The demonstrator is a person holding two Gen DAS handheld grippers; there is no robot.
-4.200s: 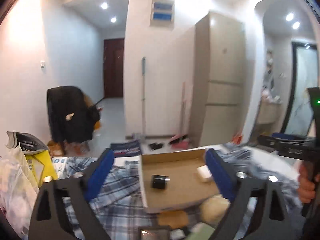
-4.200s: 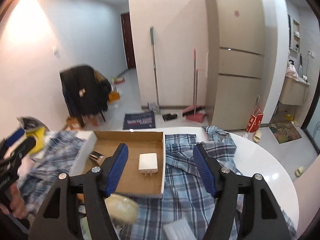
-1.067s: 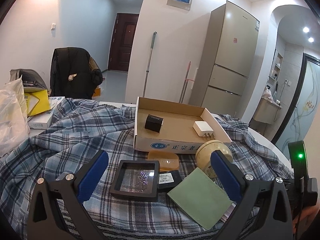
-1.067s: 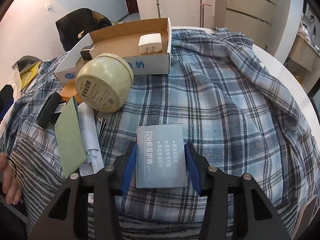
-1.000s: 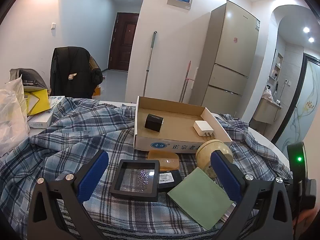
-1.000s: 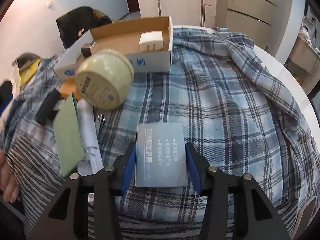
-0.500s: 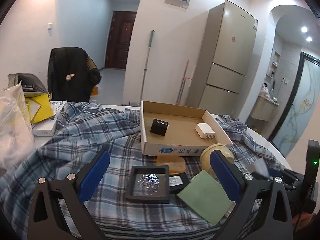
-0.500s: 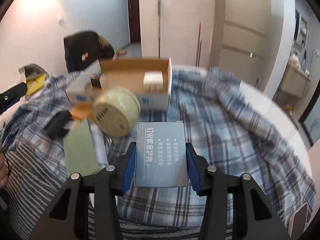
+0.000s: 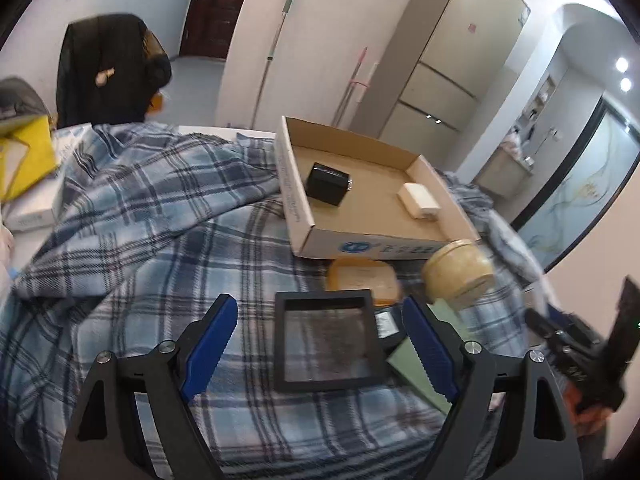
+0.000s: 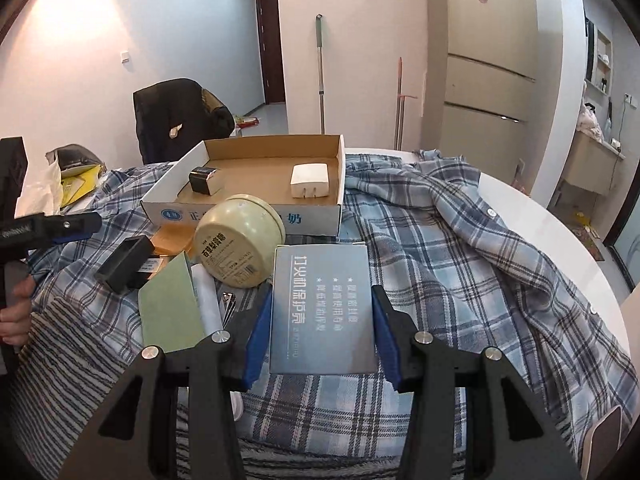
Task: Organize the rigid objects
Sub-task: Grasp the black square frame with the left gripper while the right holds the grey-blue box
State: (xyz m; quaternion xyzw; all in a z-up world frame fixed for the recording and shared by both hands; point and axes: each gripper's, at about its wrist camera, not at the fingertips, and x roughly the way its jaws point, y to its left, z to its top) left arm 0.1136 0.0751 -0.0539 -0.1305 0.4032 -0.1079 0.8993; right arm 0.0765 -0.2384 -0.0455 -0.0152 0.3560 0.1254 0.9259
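Note:
My right gripper (image 10: 322,334) is shut on a flat grey-blue box (image 10: 322,308) and holds it above the plaid cloth, short of the cardboard tray (image 10: 256,210). The tray holds a black charger (image 10: 202,180) and a white charger (image 10: 308,180). My left gripper (image 9: 320,344) is open, its jaws either side of a black square frame case (image 9: 328,340) on the cloth. In the left wrist view the tray (image 9: 304,204) lies beyond, with the black charger (image 9: 328,182) and white charger (image 9: 418,200) inside.
A round cream tin (image 10: 240,240), a green card (image 10: 170,312), an orange pad (image 9: 362,276), nail clippers (image 10: 228,304) and a black box (image 10: 124,266) lie before the tray. A plaid shirt (image 10: 460,248) covers the white round table (image 10: 560,232). Yellow bags (image 9: 24,156) sit left.
My right gripper has lifted the grey-blue box off the cloth and tilted up toward the tray. My left gripper has moved down and forward so its jaws flank the black frame case.

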